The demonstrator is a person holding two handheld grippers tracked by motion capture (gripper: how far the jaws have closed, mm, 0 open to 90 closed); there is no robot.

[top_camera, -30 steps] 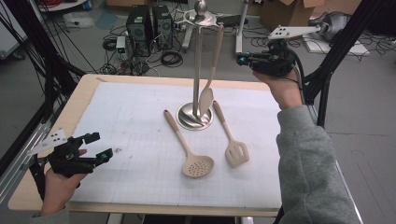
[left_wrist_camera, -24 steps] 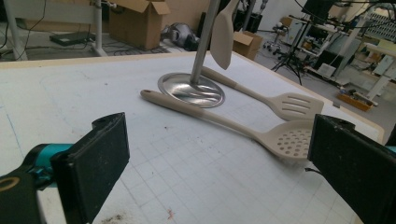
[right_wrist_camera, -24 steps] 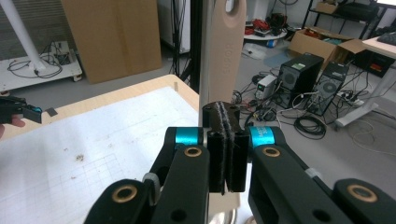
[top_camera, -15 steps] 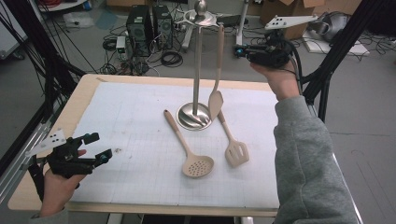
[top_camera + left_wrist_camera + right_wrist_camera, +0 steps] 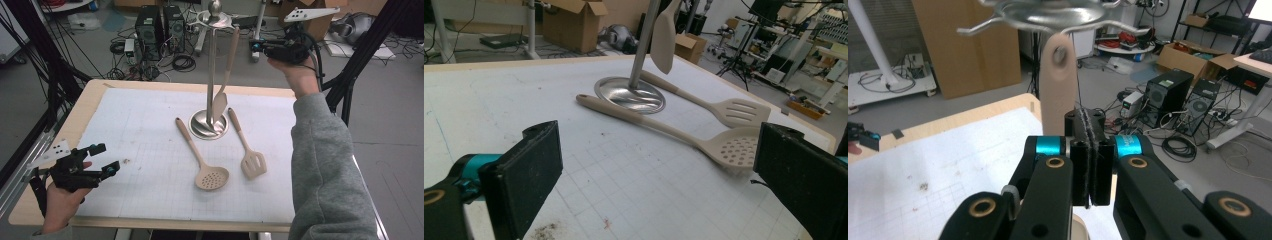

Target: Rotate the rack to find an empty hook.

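The person's right arm is reaching up and across from the near right edge, grey sleeve (image 5: 325,165) stretched along the table's right side, the hand lifted high over the far right corner. It is holding the right gripper (image 5: 257,46) level, pointing left toward the top of the metal stand (image 5: 212,65) – in the right gripper view its jaws are pressed flat together with nothing between the pads (image 5: 1087,160), and the handle of the hanging spatula (image 5: 1058,80) is sitting just past their tips, under the stand's hook ring (image 5: 1048,12). That spatula (image 5: 226,75) is dangling from the ring, its blade hovering just above the stand's round base.

The left hand (image 5: 60,205) is resting low at the near left corner of the white mat (image 5: 140,130), forearm coming in from the near edge. The left gripper (image 5: 102,161) is lying roughly level, aiming right and far toward the stand – its jaws are standing wide apart and gripping nothing, with bare mat between them.

Two more utensils are lying on the mat, just near of the base: a perforated spoon (image 5: 202,157) on the left and a slotted turner (image 5: 247,147) on the right, handles pointing far, toward the base
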